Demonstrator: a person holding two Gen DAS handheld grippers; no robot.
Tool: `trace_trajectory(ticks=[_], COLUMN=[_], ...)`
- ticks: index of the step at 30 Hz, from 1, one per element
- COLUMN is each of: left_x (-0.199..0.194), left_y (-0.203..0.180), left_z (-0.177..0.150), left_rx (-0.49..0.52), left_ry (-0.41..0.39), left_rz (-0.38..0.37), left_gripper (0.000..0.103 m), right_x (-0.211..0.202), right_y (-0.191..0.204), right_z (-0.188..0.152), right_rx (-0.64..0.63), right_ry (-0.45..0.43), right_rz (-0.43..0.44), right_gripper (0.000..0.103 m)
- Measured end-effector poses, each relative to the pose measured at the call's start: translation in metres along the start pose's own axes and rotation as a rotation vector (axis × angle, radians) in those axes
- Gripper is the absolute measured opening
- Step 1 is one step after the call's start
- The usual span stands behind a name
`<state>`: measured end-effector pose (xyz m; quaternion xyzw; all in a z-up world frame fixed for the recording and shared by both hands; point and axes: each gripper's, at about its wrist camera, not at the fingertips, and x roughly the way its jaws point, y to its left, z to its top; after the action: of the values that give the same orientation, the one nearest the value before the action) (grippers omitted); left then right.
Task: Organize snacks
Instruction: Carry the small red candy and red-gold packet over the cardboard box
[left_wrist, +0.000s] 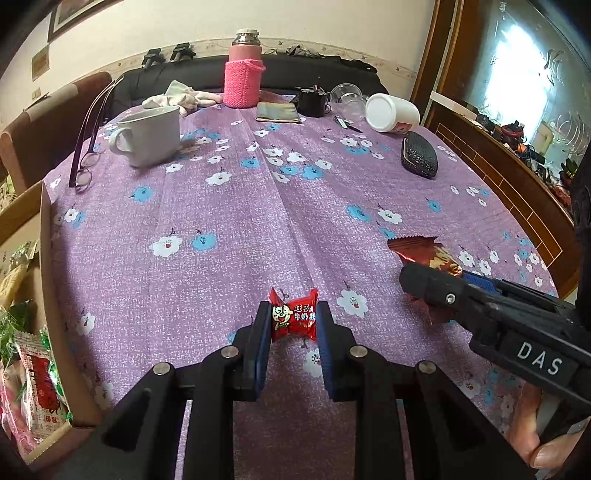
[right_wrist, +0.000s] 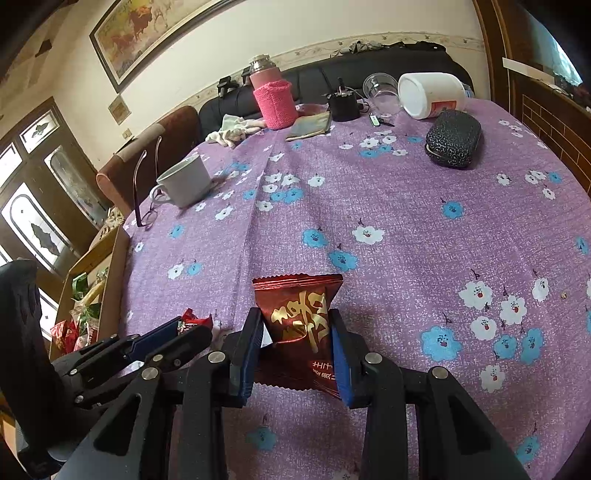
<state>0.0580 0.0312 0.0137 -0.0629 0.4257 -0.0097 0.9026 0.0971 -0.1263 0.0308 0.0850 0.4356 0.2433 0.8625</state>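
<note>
My left gripper (left_wrist: 293, 314) is shut on a small red milk candy (left_wrist: 294, 318) with a cartoon face, held just above the purple flowered tablecloth (left_wrist: 229, 229). My right gripper (right_wrist: 295, 325) is shut on a dark red snack packet (right_wrist: 301, 321) with gold lettering. The right gripper also shows in the left wrist view (left_wrist: 417, 280), to the right of the candy, with the packet (left_wrist: 424, 251) sticking out. The left gripper shows in the right wrist view (right_wrist: 192, 330) at the lower left. A cardboard box (left_wrist: 44, 295) with several snack packets stands at the table's left edge.
A white mug (left_wrist: 147, 134) and glasses (left_wrist: 86, 155) lie far left. A pink flask (left_wrist: 244, 70), pouch (left_wrist: 277, 112), black device (left_wrist: 312, 101), clear cup (left_wrist: 347, 96), tipped white jar (left_wrist: 391, 112) and black case (left_wrist: 419, 155) sit at the back. A wooden cabinet (left_wrist: 517, 177) stands right.
</note>
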Motion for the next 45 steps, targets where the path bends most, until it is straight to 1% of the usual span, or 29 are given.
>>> trace_trajectory(ticks=[7, 11, 22, 30, 37, 41, 45], left_x=[-0.0035, -0.0039, -0.003, -0.0008, 0.0002, -0.0046, -0.0032], left_y=[-0.0006, -0.0018, -0.0041, -0.005, -0.005, -0.0078, -0.0054], left_z=[0.0001, 0.0002, 0.0008, 0.0002, -0.0008, -0.0014, -0.0015], left_rx=[0.001, 0.006, 0.018, 0.023, 0.018, 0.037, 0.029], left_ry=[-0.016, -0.024, -0.024, -0.011, -0.001, -0.029, -0.026], left_rz=[0.001, 0.012, 0.016, 0.004, -0.004, 0.015, 0.027], left_gripper=[0.022, 0.022, 0.022, 0.022, 0.022, 0.022, 0.022], right_x=[-0.0007, 0.0003, -0.0006, -0.0007, 0.0037, 0.0004, 0.0009], right_y=[0.0009, 0.0039, 0.0071, 0.0041, -0.0022, -0.0007, -0.0001], right_z=[-0.0017, -0.002, -0.0011, -0.0005, -0.0001, -0.0004, -0.0019], right_rx=[0.003, -0.018, -0.051, -0.038, 0.005, 0.002, -0.006], right_ry=[-0.001, -0.005, -0.021, -0.016, 0.008, -0.013, -0.027], right_rz=[0.007, -0.003, -0.01, 0.008, 0.025, 0.014, -0.003], right_gripper=[0.037, 0.037, 0.037, 0.037, 0.037, 0.037, 0.037])
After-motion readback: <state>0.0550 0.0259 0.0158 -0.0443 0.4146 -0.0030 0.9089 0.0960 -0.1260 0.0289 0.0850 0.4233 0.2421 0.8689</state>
